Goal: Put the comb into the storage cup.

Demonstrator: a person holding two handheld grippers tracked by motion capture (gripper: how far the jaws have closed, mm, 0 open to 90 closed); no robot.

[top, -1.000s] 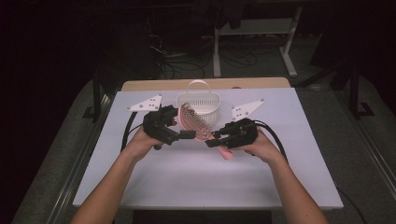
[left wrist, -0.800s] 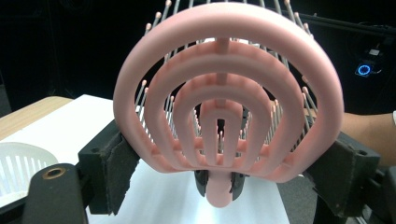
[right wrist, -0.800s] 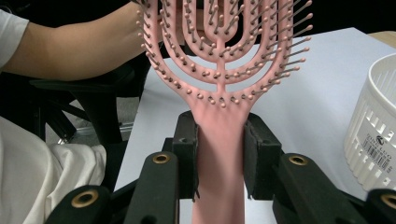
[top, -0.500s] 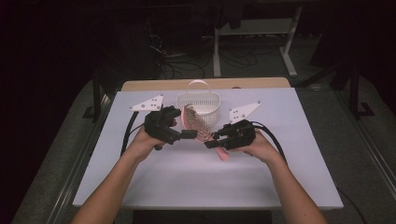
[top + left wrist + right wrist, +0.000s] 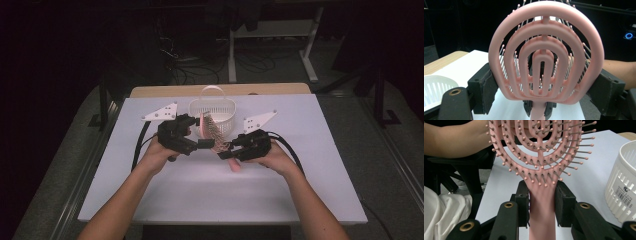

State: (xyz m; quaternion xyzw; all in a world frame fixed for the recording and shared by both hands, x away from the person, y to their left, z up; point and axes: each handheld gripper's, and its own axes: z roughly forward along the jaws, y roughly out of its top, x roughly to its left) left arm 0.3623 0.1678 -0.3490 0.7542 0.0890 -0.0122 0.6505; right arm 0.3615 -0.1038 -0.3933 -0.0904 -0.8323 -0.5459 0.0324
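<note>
A pink hairbrush point(image 5: 212, 131) is held above the white tabletop point(image 5: 300, 200), between my two grippers. My left gripper point(image 5: 207, 144) is shut on the brush's head. Its pads point(image 5: 485, 87) press on the head's two edges, having just closed in, and the vented back of the hairbrush point(image 5: 546, 47) faces its camera. My right gripper point(image 5: 226, 152) is shut on the handle. In its own view my right gripper point(image 5: 542, 195) clamps the neck of the hairbrush point(image 5: 541, 152) just below the bristles. The handle's end point(image 5: 234, 165) pokes out below my right hand.
A white slotted basket point(image 5: 226, 118) with a hoop handle stands just behind the brush, near the table's back edge. The basket point(image 5: 624, 182) is close on the right in the right gripper view. Cables trail from both grippers. The floor around is dark.
Both hands stay almost where they were, with the brush between them. The brush head has shifted slightly toward me, and the left jaws sit tighter on it.
</note>
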